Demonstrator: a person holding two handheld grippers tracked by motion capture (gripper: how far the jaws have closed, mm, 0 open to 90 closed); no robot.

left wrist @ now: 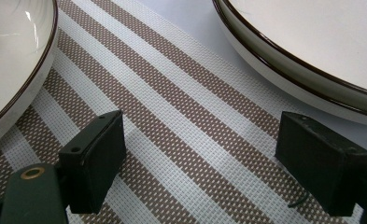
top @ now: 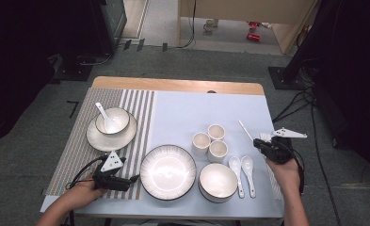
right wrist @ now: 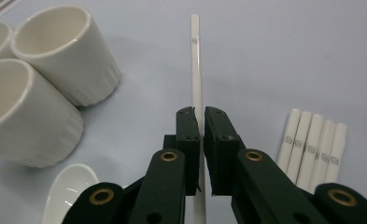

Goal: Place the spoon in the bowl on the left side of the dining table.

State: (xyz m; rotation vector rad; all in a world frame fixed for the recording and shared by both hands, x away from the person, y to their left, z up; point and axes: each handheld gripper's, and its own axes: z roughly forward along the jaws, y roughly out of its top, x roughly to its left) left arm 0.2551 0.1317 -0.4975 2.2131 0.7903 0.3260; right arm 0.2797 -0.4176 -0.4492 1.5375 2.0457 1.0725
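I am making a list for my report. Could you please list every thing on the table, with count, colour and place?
table: 1, wooden, under a pale cloth
striped mat: 1, brown and white, left side
small plate: 1, white, on mat
small bowl: 1, white, on small plate, holds a spoon
big plate: 1, white, centre front
big bowl: 1, white, beside big plate
cups: 3, white, centre
loose spoons: 2, white, right of big bowl
chopsticks: 5 lying at right; 1 more held
left gripper: open, over mat
right gripper: shut on held chopstick
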